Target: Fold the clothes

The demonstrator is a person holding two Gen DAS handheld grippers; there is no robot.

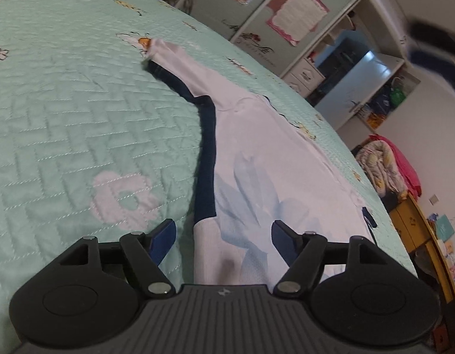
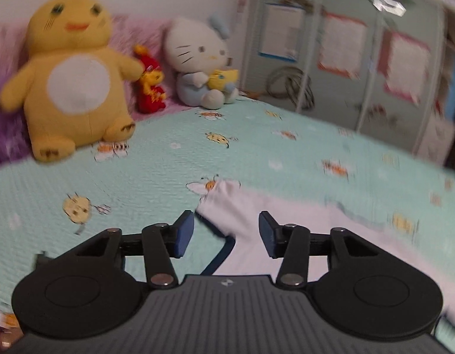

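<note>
A white garment (image 1: 257, 153) with a dark navy stripe (image 1: 206, 147) lies flat on the mint quilted bedspread (image 1: 65, 103), one sleeve (image 1: 174, 56) stretched toward the far side. My left gripper (image 1: 223, 239) hovers over the garment's near hem, jaws wide apart, nothing pinched. In the right wrist view the same white garment (image 2: 274, 215) lies below my right gripper (image 2: 226, 233), whose blue pads (image 2: 184, 233) stand apart with cloth behind them but not clamped. The right view is blurred by motion.
Plush toys line the head of the bed: a big yellow one (image 2: 71, 79), a small red one (image 2: 149, 85) and a white cat (image 2: 201, 62). Wardrobe doors with pink-framed posters (image 1: 295, 14) stand beyond the bed's far edge. A pile of bedding (image 1: 386, 165) sits at right.
</note>
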